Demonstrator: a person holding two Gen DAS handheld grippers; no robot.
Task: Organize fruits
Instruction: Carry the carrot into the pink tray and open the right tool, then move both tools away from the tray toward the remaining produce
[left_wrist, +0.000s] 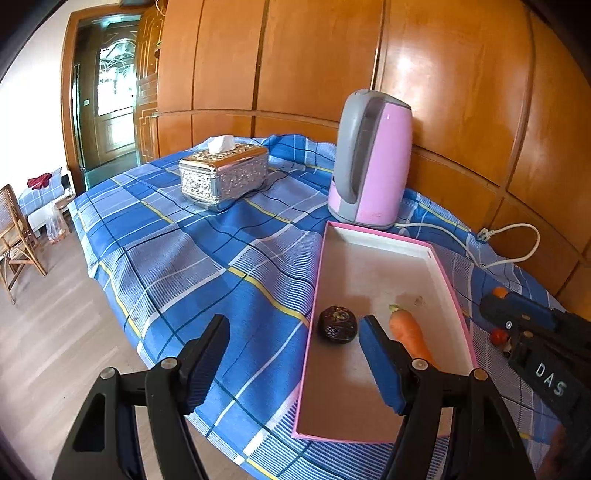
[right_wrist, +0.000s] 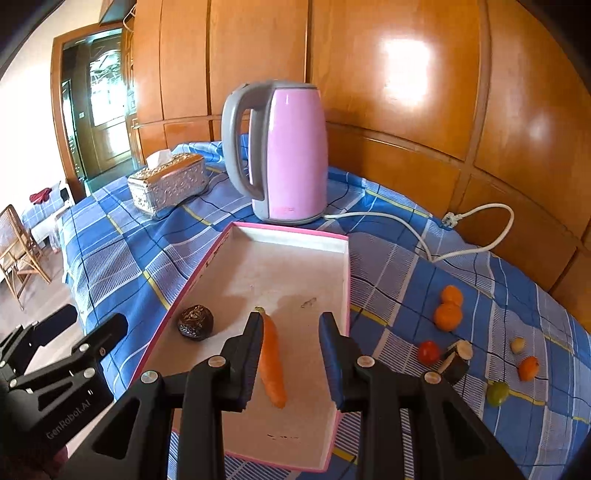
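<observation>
Blue plaid cloth (right_wrist: 118, 258), smooth orange carrot (right_wrist: 272, 363)

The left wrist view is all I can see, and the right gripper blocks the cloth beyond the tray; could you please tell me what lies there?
Observer: Two orange fruits sit touching each other on the blue checked cloth, to the right of the pink tray.
Operator: Is there anything nearer than those?
Observer: Yes, a red tomato-like fruit lies beside two dark cut pieces.
Operator: Anything further right?
Observer: A pale fruit, a small orange one and a green one.
Operator: Is the right gripper holding the carrot?
Observer: No, the right gripper is open; the carrot lies in the tray by its left finger.
</observation>
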